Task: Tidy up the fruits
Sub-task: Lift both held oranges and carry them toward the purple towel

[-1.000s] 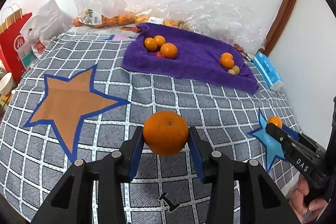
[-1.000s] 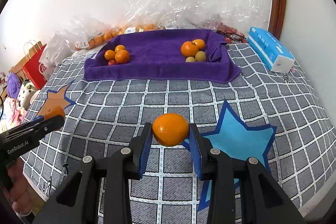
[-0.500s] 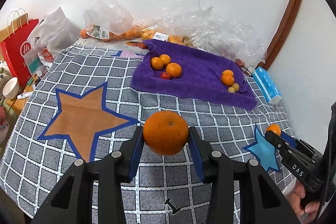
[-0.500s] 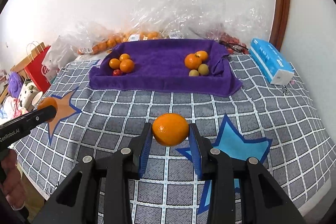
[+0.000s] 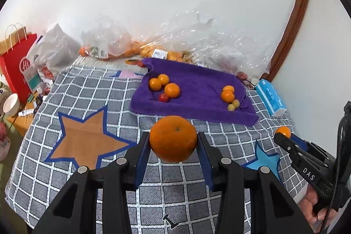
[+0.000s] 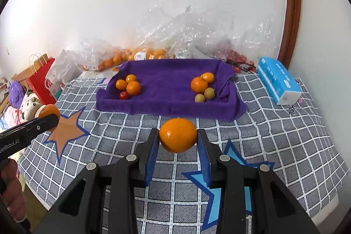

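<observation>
1. Our left gripper (image 5: 173,142) pinches a large orange (image 5: 173,138) between its blue pads, lifted clear of the grey checked cloth (image 5: 92,89)
2. Our right gripper (image 6: 178,137) is clamped on a second orange (image 6: 178,135), which hangs above the cloth just ahead of the blue star (image 6: 219,192)
3. From the left wrist view we see the right gripper off to the right with its fruit at the tip; from the right wrist view the left gripper shows at the left edge, above the brown star (image 6: 65,131)
4. Beyond both oranges lies the purple towel tray (image 6: 166,102), near the back of the cloth
5. In its left corner sit three small oranges (image 6: 129,84) with a red fruit (image 6: 124,95) touching them
6. In its right corner sit two oranges (image 6: 201,82) and two small yellow fruits (image 6: 205,95)
7. A blue tissue pack (image 6: 276,80) lies to the right of the tray, and clear bags of fruit (image 6: 136,55) are piled behind it against the wall
</observation>
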Motion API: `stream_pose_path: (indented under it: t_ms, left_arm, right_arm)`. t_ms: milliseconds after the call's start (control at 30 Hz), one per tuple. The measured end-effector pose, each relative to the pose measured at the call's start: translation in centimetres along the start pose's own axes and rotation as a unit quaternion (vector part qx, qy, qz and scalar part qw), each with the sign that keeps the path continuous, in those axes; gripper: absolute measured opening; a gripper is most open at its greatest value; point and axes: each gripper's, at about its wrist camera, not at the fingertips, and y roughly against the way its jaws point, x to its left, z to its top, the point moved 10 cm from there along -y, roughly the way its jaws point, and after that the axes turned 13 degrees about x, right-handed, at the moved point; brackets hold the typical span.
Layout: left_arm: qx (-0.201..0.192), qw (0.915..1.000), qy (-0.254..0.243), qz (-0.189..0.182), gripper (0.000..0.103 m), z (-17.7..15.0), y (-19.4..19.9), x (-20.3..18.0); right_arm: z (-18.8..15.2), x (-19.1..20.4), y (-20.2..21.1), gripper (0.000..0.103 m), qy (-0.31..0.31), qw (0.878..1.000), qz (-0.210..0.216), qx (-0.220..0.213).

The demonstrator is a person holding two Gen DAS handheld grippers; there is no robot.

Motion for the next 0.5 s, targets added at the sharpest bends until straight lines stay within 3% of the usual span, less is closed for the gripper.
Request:
stream_pose_path:
  t_ms: [500]
  left_arm:
    - [-0.029,0.9995,-0.007,-0.007,0.040,2.4,2.9,-0.8]
  right_arm:
    - [1.8,-1.3,3.1,0.035,-0.016,0.999,-0.019,-0.033]
